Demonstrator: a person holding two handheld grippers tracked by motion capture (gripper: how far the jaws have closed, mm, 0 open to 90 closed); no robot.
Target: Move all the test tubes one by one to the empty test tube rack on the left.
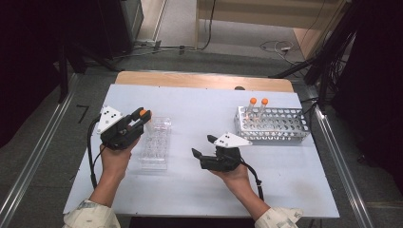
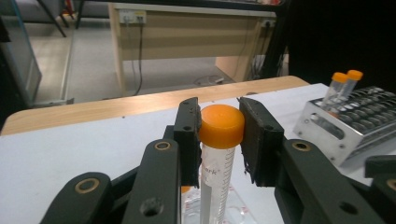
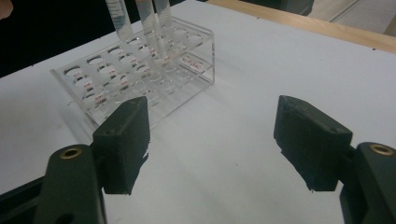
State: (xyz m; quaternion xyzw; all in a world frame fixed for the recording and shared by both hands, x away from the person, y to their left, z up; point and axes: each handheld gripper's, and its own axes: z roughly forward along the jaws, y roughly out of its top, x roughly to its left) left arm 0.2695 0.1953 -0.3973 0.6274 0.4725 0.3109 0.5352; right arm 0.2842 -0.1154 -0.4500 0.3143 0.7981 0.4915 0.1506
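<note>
My left gripper (image 1: 142,115) is shut on the orange cap of a clear graduated tube (image 2: 221,126), which hangs upright between its pads over the clear plastic rack (image 1: 156,142). Whether the tube's lower end still sits in a well I cannot tell. My right gripper (image 1: 203,146) rests open near the table's middle with nothing between its jaws, and it points at the clear rack (image 3: 140,79). In the right gripper view, tube bodies (image 3: 148,23) stand at that rack's far end, with their tops cut off by the frame.
A metal rack (image 1: 273,124) stands at the back right of the white table (image 1: 199,185), with two orange-capped tubes (image 1: 256,105) at its near-left corner. The wooden table edge (image 1: 199,80) runs along the back. Cables trail from both grippers.
</note>
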